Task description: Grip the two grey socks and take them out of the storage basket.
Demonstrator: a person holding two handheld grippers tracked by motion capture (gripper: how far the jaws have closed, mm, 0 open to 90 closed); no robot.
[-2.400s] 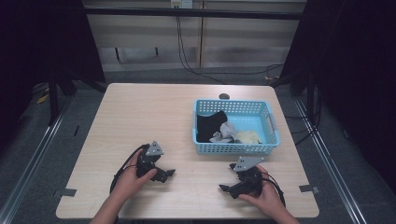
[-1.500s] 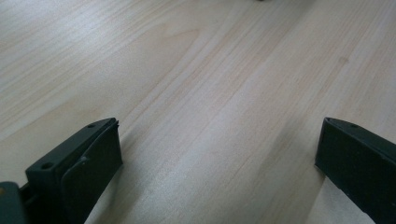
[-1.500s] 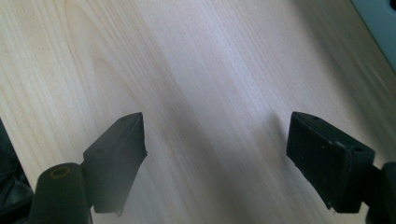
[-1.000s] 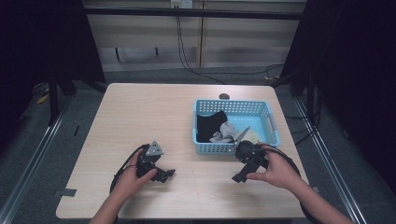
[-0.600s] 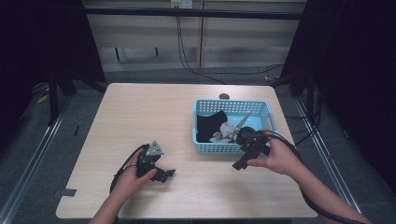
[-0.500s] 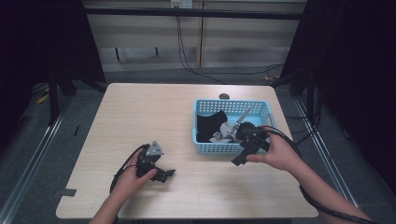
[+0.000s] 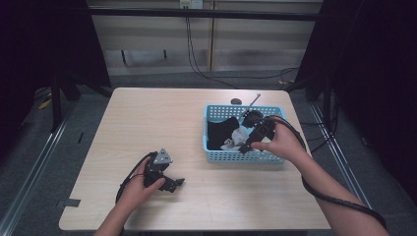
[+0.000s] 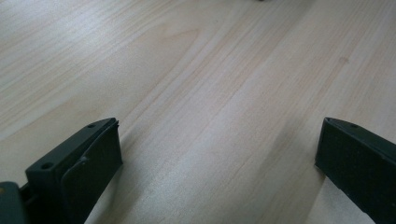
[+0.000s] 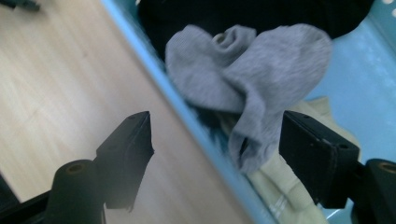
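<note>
— Where is the right gripper?

— Over the near side of the blue basket, right half of the wooden bench. Its jaws, spread but just closing a little, hang above a grey sock lying on black cloth and a cream sock, pinching nothing.

— And the left gripper?

— Near-left on the bench, jaws spread, empty.

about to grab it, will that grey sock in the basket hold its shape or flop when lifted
The grey sock lies crumpled and folded, so it will probably droop. It looks thin and light, likely easy to lift. It rests on a cream sock in the basket, so that might drag along.
</note>
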